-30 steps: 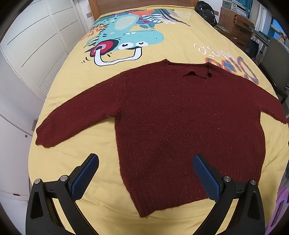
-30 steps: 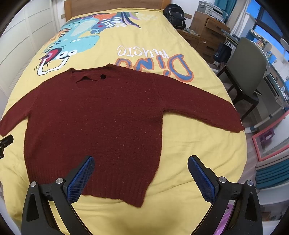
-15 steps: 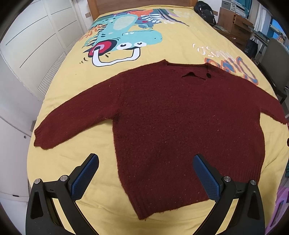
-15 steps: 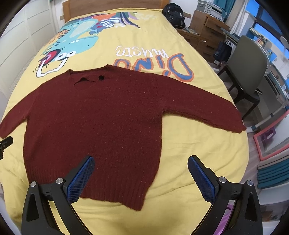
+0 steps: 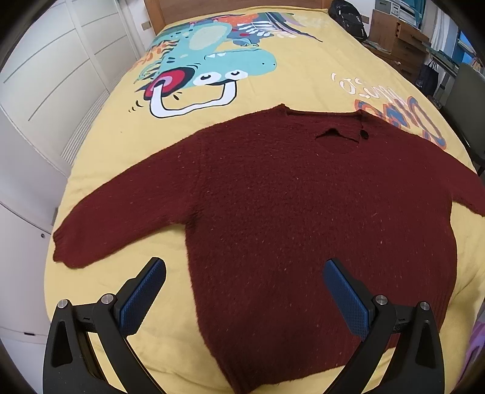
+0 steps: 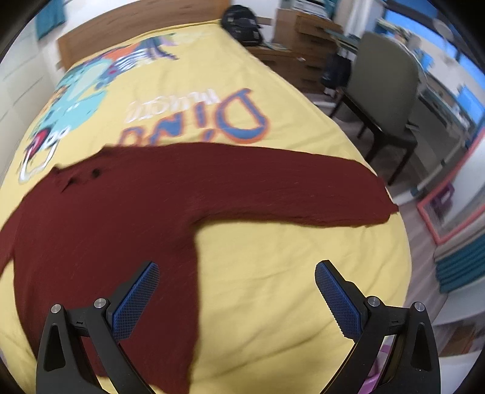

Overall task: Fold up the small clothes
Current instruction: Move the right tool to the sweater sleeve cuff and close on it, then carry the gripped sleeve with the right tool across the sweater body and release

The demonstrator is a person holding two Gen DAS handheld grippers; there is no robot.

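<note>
Sweater [image 5: 303,212] lies flat on the yellow bedspread [image 5: 272,88], sleeves out — left gripper [image 5: 244,291] and right gripper [image 6: 236,291] both spread wide, empty.

- A yellow bedspread [image 5: 115,169] is seen spread over the bed, printed with a teal cartoon dinosaur [image 5: 212,65] and orange-and-blue lettering [image 6: 194,121].
- A wooden headboard [image 6: 142,27] is seen at the far end of the bed.
- A black backpack [image 6: 242,24] is set beside the far corner of the bed.
- A wooden dresser [image 5: 400,33] is seen beyond the backpack.
- A grey-green chair [image 6: 391,100] on dark legs is placed near the bed's side.
- White panelled cupboard doors [image 5: 45,78] are seen along the other side.
- A pink-framed panel [image 6: 451,209] is seen on the floor, blurred.
</note>
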